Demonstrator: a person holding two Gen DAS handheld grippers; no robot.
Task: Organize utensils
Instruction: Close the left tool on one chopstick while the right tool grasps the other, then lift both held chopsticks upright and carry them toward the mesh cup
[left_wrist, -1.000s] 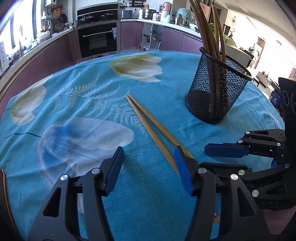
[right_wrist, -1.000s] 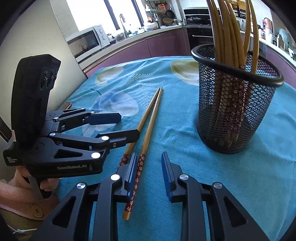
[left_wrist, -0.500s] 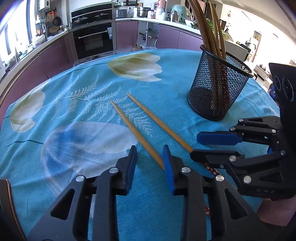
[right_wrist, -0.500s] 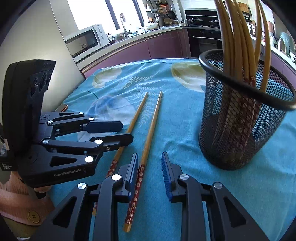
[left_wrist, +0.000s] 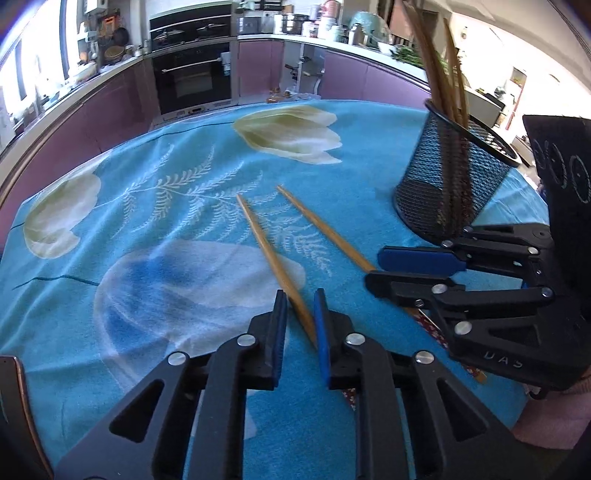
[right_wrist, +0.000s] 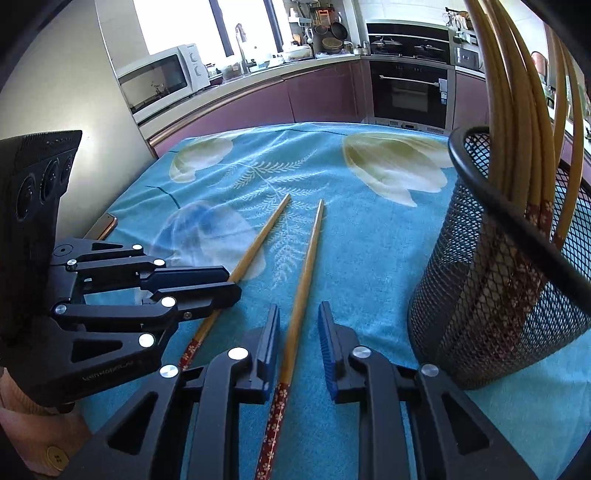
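Two bamboo chopsticks with red patterned ends lie apart on the blue floral-clothed counter (left_wrist: 155, 221), near the black mesh holder (right_wrist: 491, 306). Left tool (left_wrist: 299, 325) narrowly open astride the left chopstick (left_wrist: 273, 258); right tool (right_wrist: 295, 339) open astride the right chopstick (right_wrist: 303, 280).

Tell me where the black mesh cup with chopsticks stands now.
The mesh cup stands on the blue tablecloth, at the right edge of the right wrist view, right of the two loose chopsticks.

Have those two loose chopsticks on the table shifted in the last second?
Yes. The left chopstick swung away from the right chopstick; against the tablecloth's fern print, their tips now lie apart.
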